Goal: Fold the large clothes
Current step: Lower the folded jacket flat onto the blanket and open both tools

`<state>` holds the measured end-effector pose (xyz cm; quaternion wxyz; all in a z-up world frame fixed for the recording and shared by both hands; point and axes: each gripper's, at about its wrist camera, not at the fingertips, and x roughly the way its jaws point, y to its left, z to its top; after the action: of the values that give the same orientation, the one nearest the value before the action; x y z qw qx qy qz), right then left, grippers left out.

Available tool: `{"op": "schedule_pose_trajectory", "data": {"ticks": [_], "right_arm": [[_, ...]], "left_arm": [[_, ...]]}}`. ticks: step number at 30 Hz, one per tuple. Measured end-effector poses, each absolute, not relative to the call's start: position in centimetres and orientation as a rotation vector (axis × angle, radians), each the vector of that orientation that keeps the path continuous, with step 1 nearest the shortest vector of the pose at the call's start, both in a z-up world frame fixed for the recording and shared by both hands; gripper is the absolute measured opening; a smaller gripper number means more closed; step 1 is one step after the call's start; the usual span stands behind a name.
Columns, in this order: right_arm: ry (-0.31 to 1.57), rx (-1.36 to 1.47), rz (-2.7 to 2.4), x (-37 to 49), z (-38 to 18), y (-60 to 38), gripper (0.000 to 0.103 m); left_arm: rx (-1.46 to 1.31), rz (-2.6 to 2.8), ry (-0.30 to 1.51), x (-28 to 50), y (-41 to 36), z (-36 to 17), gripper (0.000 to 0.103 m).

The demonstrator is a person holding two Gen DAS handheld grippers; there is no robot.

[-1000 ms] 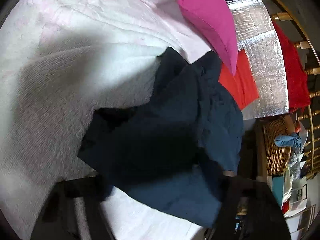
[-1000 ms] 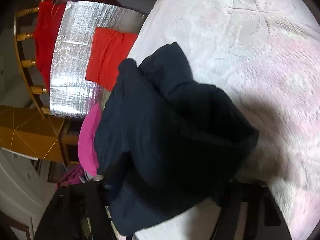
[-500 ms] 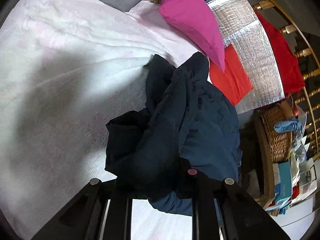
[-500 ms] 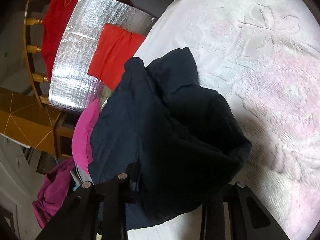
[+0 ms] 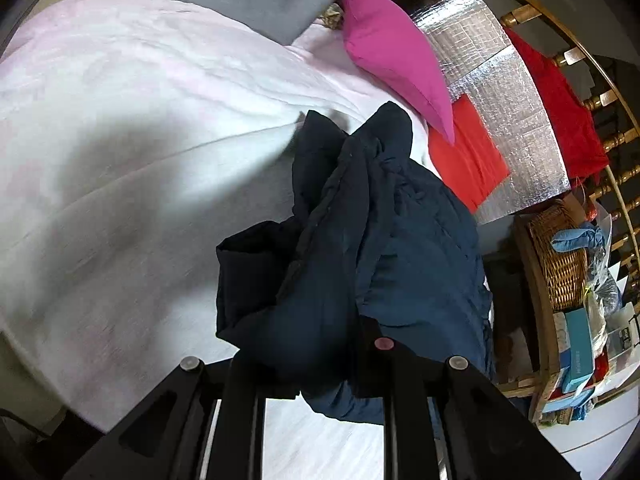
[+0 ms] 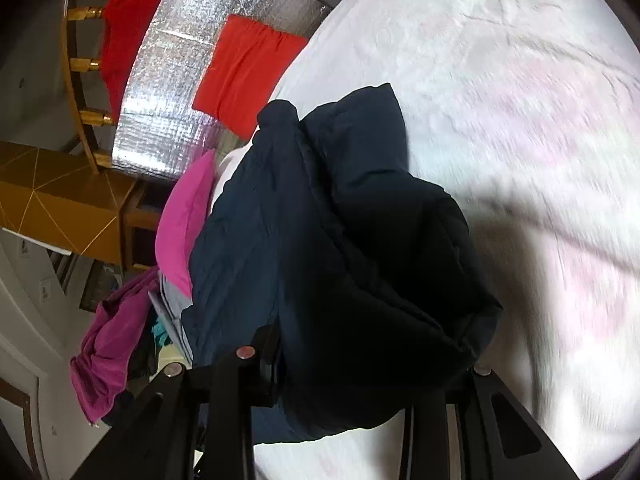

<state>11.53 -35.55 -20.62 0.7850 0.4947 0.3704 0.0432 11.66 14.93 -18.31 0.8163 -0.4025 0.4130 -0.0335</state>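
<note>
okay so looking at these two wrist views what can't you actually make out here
- Left wrist view: the left gripper fingers' tips, buried in the navy garment, so the grip is unclear.
- Right wrist view: the right gripper, likewise covered by the garment.
- Both views: the garment's type, since it is bunched.
- Right wrist view: the white blanket pattern, motion-blurred.

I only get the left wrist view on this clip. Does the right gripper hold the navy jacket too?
Observer: Yes, the right gripper has the jacket bunched between its fingers.
Operator: Anything past the pink pillow?
Observer: A purple garment hangs just beyond the pillow.
Operator: Any furniture I'm missing?
Observer: A yellow-brown cabinet stands next to the foil sheet.
</note>
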Motion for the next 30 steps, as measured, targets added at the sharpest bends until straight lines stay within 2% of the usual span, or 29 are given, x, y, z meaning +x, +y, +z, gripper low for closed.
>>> {"op": "schedule_pose_trajectory", "data": {"ticks": [4, 5, 7, 9, 12, 14, 18, 22, 26, 30], "right_arm": [[0.814, 1.052, 0.084, 11.2, -21.0, -35.5, 0.035], [0.818, 1.056, 0.085, 11.2, -21.1, -35.7, 0.037], [0.835, 1.053, 0.064, 10.9, -21.2, -35.8, 0.047], [0.841, 1.058, 0.057, 10.2, -21.1, -35.9, 0.059], [0.844, 1.053, 0.042, 8.4, -20.8, -36.1, 0.066], [0.856, 1.002, 0.026, 6.7, -20.0, -36.2, 0.066], [0.815, 0.826, -0.005, 4.0, -17.2, -35.4, 0.066], [0.709, 0.613, -0.008, 3.5, -13.7, -33.5, 0.065], [0.706, 0.526, 0.009, 5.5, -13.6, -31.9, 0.061], [0.889, 0.572, -0.040, 9.5, -18.0, -31.9, 0.061]], "left_arm": [[-0.834, -0.058, 0.913, 12.3, 14.6, -18.8, 0.021], [-0.823, -0.052, 0.922, 12.6, 14.5, -18.9, 0.027], [-0.778, -0.030, 0.938, 13.0, 14.1, -18.6, 0.033], [-0.715, 0.002, 0.946, 12.9, 13.6, -18.0, 0.047], [-0.612, 0.062, 0.918, 11.7, 13.2, -16.5, 0.052], [-0.559, 0.076, 0.884, 10.9, 12.9, -15.3, 0.053], [-0.411, 0.113, 0.739, 9.4, 11.2, -12.3, 0.067], [-0.256, 0.106, 0.656, 9.3, 9.1, -11.1, 0.068], [-0.162, 0.103, 0.708, 11.6, 7.2, -12.6, 0.069], [-0.113, 0.144, 0.849, 14.0, 6.9, -15.8, 0.069]]}}
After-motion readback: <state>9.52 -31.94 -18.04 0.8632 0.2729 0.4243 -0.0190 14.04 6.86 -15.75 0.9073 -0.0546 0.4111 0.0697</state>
